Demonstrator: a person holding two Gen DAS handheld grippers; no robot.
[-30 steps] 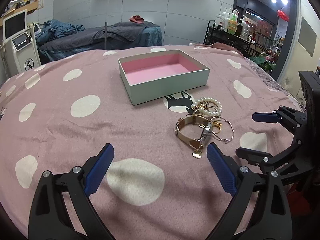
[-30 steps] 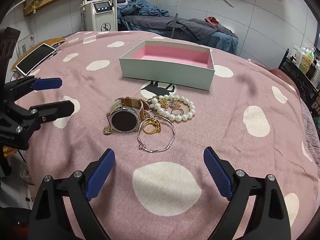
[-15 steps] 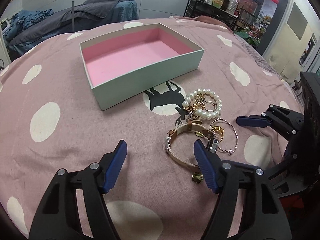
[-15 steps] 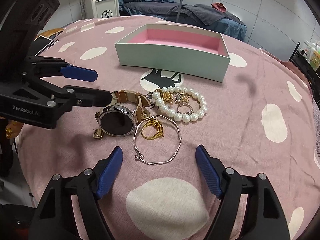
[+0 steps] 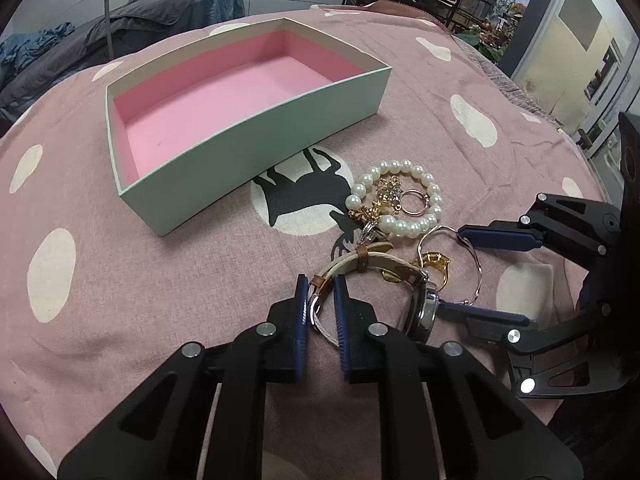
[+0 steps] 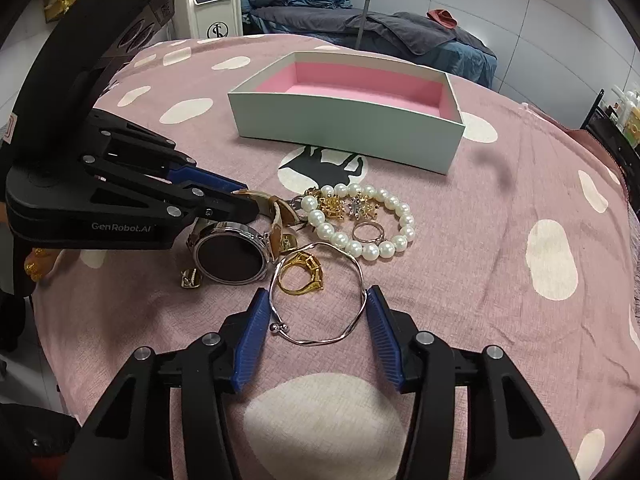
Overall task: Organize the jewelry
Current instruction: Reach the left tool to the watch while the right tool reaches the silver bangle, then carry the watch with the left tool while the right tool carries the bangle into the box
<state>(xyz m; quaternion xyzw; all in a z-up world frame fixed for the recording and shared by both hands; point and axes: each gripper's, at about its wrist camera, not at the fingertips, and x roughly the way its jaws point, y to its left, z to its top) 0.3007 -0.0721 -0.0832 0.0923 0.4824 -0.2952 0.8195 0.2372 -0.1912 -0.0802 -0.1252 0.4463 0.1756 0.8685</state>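
Left wrist view: the left gripper (image 5: pixel 322 312) has just closed its jaws on the strap of the watch (image 5: pixel 424 310), gripping it near the buckle. The strap is probably chosen because the case is too broad to pinch. The box (image 5: pixel 256 144), one, pink-lined and empty, sits open just beyond the jewelry, evidently as the destination. The right gripper (image 5: pixel 486 276) reaches in from the right at the bangle (image 5: pixel 472 252).

Right wrist view: the right gripper (image 6: pixel 314 316) straddles the bangle (image 6: pixel 320 292); its jaws have just been narrowing, and the pads appear to touch the wire on both sides, though a firm hold cannot be confirmed. All pieces lie clustered on the cloth (image 6: pixel 500 280) before the box. Count: one watch, one bangle, one pearl bracelet (image 6: pixel 360 220), one gold ring (image 6: pixel 302 274), one thin ring (image 6: pixel 368 232), and several small charms too tangled to count.
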